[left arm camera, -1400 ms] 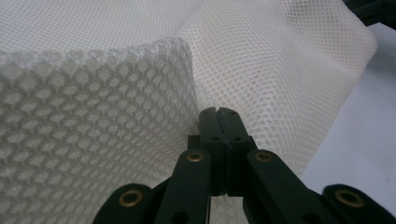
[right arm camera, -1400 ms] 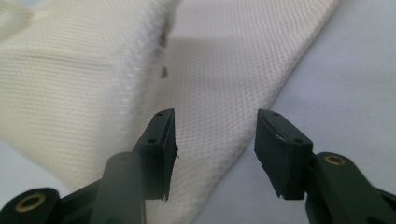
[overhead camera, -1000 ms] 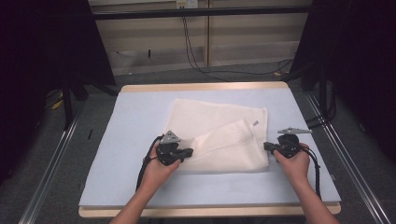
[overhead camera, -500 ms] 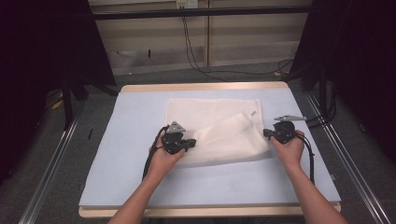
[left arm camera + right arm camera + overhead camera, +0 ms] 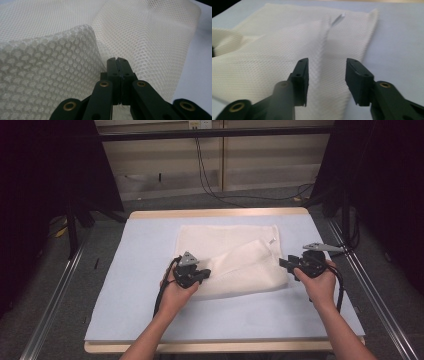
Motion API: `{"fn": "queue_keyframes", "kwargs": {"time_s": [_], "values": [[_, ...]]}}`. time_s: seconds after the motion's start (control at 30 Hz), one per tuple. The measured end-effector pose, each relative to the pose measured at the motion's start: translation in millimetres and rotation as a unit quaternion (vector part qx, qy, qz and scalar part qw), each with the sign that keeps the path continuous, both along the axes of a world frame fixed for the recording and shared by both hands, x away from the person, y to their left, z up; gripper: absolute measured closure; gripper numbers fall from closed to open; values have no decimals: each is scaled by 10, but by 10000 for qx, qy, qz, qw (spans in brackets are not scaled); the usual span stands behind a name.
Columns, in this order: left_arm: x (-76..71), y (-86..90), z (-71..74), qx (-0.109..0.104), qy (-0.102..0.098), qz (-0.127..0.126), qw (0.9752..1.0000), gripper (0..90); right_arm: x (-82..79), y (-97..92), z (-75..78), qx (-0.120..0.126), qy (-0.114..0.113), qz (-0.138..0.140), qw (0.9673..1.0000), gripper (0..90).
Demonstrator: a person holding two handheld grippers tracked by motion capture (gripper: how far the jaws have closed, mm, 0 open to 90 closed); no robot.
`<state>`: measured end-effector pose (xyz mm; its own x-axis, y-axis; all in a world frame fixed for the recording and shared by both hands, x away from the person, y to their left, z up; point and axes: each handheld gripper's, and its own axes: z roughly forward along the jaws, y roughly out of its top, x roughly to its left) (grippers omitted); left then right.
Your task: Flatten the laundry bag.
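Note:
A cream mesh cloth (image 5: 235, 255) lies partly folded on the pale blue mat (image 5: 140, 250). My left gripper (image 5: 204, 274) sits at the cloth's front left, shut on a raised fold of the cloth (image 5: 50, 75); its jaws (image 5: 117, 61) are pressed together. My right gripper (image 5: 286, 264) hovers at the cloth's right edge. Its jaws have just been opening and now stand apart (image 5: 326, 72), with nothing pinched between them; the cloth (image 5: 274, 50) lies flat beyond and below them. A small white tag (image 5: 339, 18) shows near the cloth's far corner.
The mat covers a wooden tabletop (image 5: 220, 213) with bare mat all round the cloth. Metal rails (image 5: 55, 290) run along both sides of the table. Cables (image 5: 210, 175) hang down the wall behind.
Both hands carried the cloth's near edge away from the person, folding it over. The right gripper then opened, let go of the cloth and rose a little.

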<state>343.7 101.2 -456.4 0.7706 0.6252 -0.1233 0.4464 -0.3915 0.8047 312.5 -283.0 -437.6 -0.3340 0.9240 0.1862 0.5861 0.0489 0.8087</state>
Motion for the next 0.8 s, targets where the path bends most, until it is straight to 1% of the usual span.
{"fn": "queue_keyframes", "kwargs": {"time_s": [0.03,0.07,0.1,0.13,0.17,0.2,0.23,0.27,0.3,0.33,0.37,0.43,0.47,0.5,0.53,0.57,0.63,0.67,0.8], "values": [[-7,5,13,-12,-34,-9,10000,899,-4,33,-2,22,57,84,9999,506],[-19,9,30,-71,-74,-6,9999,899,-3,56,-9,9,83,93,9999,502],[-31,12,43,-166,-75,-25,9998,899,8,75,-29,8,71,170,9998,501],[-44,25,66,-160,-140,-37,9998,899,21,94,-52,99,92,204,9997,490],[-62,31,83,-208,-202,-24,9996,899,36,112,-74,138,119,231,9996,485],[-75,44,104,-196,-213,-60,9996,899,49,129,-93,188,105,304,9993,500],[-88,51,118,-244,-257,-72,9993,899,56,145,-105,272,137,390,9988,540],[-103,59,131,-261,-296,-77,9992,898,57,159,-111,331,119,440,9984,598],[-116,67,140,-260,-299,-104,9992,898,44,172,-108,316,83,442,9985,668],[-131,72,142,-248,-314,-93,9992,898,31,184,-102,355,64,513,9980,755],[-145,82,132,-233,-330,-82,9991,897,11,194,-93,395,81,552,9977,801],[-164,94,102,-247,-273,-37,9993,895,-37,204,-83,402,41,679,9969,847],[-171,105,78,-297,-227,2,9993,893,-66,208,-81,390,40,733,9965,857],[-176,111,57,-301,-165,30,9994,893,-100,218,-83,383,40,767,9963,864],[-176,118,37,-275,-104,19,9996,891,-135,222,-91,376,51,877,9954,867],[-177,119,21,-230,-92,49,9997,888,-171,230,-103,354,57,985,9945,871],[-185,99,-14,-241,-25,61,9997,884,-247,250,-136,287,95,1121,9932,874],[-184,93,-27,-184,-20,85,9998,882,-280,258,-155,273,123,1170,9927,876],[-145,56,-97,-110,154,201,9996,867,-367,286,-243,240,199,1319,9908,878]]}}
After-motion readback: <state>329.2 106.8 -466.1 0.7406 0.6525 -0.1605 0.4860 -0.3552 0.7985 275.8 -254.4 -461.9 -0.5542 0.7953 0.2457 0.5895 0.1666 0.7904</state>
